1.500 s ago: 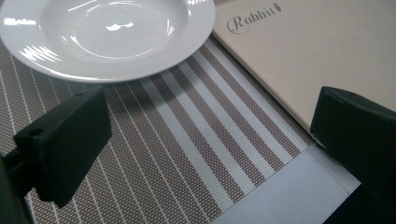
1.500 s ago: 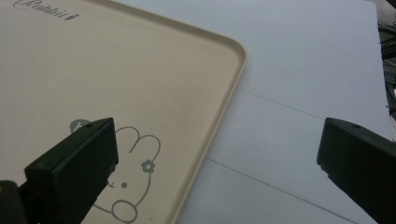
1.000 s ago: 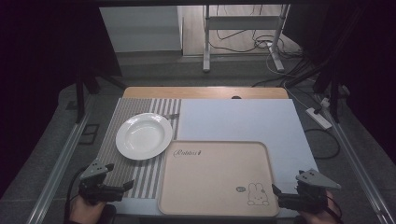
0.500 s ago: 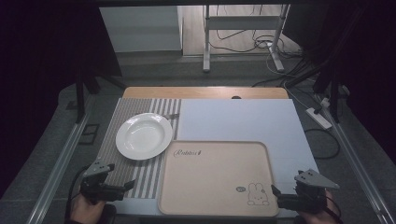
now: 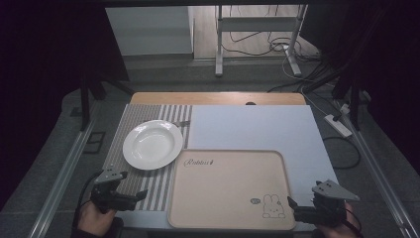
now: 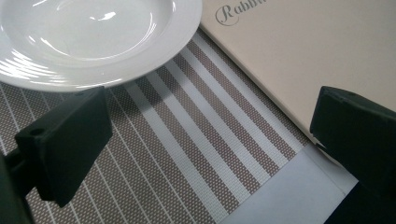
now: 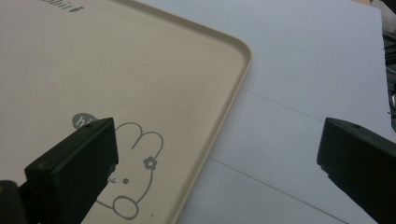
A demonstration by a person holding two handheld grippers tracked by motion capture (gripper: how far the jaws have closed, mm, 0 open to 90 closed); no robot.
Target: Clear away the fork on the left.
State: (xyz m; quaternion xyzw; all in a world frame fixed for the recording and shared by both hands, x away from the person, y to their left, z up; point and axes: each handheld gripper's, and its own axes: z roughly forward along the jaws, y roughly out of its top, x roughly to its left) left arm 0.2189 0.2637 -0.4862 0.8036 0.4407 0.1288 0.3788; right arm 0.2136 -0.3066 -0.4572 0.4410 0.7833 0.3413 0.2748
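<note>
Partly cropped: plate point(image 6: 88, 37) and tray point(image 6: 299, 51) beyond spread, empty left gripper point(image 6: 205, 154); right gripper point(image 7: 219, 177) spread, empty.

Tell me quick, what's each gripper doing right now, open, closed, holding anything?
Left gripper: open, holding nothing, over the striped placemat.
Right gripper: open, holding nothing, at the tray edge.

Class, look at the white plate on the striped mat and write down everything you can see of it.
The white plate is round and glossy, ceramic by its look, with a broad rim and a shallow well that catches reflections. It is empty and lies flat, upright, on the striped placemat, close to the beige tray's far left corner. The left tongs hover open just short of its near edge, not touching it.
</note>
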